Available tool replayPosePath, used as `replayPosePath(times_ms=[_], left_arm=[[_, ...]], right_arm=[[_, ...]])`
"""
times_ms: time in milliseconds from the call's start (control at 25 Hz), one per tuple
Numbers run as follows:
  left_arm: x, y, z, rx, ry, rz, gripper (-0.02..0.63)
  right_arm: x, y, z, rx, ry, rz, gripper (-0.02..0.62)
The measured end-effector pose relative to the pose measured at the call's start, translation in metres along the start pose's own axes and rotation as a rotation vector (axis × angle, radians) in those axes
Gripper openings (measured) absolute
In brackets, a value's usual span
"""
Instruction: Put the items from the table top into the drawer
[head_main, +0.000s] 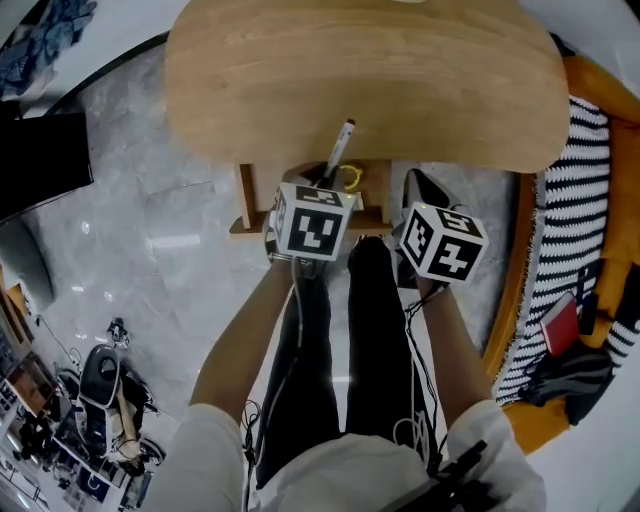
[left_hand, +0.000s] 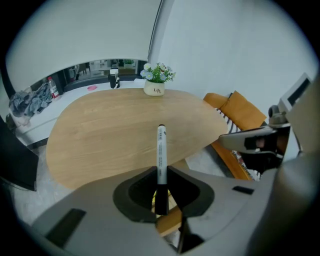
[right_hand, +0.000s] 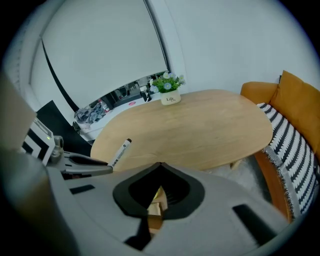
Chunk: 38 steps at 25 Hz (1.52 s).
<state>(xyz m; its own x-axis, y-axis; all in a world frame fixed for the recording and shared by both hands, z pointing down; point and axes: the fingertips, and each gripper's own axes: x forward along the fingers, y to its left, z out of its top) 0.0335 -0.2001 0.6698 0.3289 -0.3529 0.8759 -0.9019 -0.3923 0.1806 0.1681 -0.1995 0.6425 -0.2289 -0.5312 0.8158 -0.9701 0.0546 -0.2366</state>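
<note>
Gleaming marble floor (head_main: 150, 235) — wooden table (head_main: 360, 80)

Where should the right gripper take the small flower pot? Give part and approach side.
Probably the white pot by its body, below the flowers, coming level from the near side across the table. It stands upright and the blooms cover its top.

The flower pot (left_hand: 156, 90) reads "Life" (print on the marker (left_hand: 160, 150) is illegible).

We note potted flowers (left_hand: 155, 85) far, centre; orange sofa (head_main: 626, 180) right, striped throw (head_main: 570, 230) over it; red book (head_main: 561, 322) nearer.
</note>
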Motion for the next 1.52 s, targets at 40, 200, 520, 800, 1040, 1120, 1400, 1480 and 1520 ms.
replayPosePath(times_ms=[40,200,520,800,1040,1120,1400,1480,1520], left_arm=[[-0.005,0.003,-0.007,0.007,0.001,-0.002,0.061],[-0.022,0.017,-0.035,0.045,0.019,-0.001,0.061],[-0.044,0.02,-0.081,0.162,0.08,-0.043,0.061],[-0.05,0.032,-0.088,0.207,0.099,-0.08,0.061],[-0.05,0.045,-0.091,0.177,0.086,-0.104,0.127],[-0.053,0.055,-0.093,0.172,0.074,-0.074,0.126],[-0.072,0.104,-0.09,0.068,0.021,-0.019,0.126],[-0.087,0.116,-0.078,0.03,-0.016,-0.011,0.126],[-0.097,0.119,-0.07,0.015,-0.036,-0.012,0.126]], right_arm=[[-0.002,0.008,-0.005,-0.003,-0.001,0.002,-0.006],[-0.012,0.032,-0.023,0.006,-0.01,-0.001,-0.007],[-0.032,0.055,-0.062,0.039,-0.008,-0.015,-0.008],[-0.032,0.073,-0.066,0.05,-0.019,-0.015,-0.008],[-0.029,0.085,-0.075,0.05,-0.009,-0.006,-0.008],[-0.026,0.089,-0.075,0.045,-0.004,-0.007,-0.008],[-0.008,0.121,-0.064,0.009,0.006,0.01,-0.007],[-0.008,0.134,-0.054,-0.003,0.001,0.024,-0.008],[-0.011,0.141,-0.049,-0.013,-0.001,0.033,-0.006]])
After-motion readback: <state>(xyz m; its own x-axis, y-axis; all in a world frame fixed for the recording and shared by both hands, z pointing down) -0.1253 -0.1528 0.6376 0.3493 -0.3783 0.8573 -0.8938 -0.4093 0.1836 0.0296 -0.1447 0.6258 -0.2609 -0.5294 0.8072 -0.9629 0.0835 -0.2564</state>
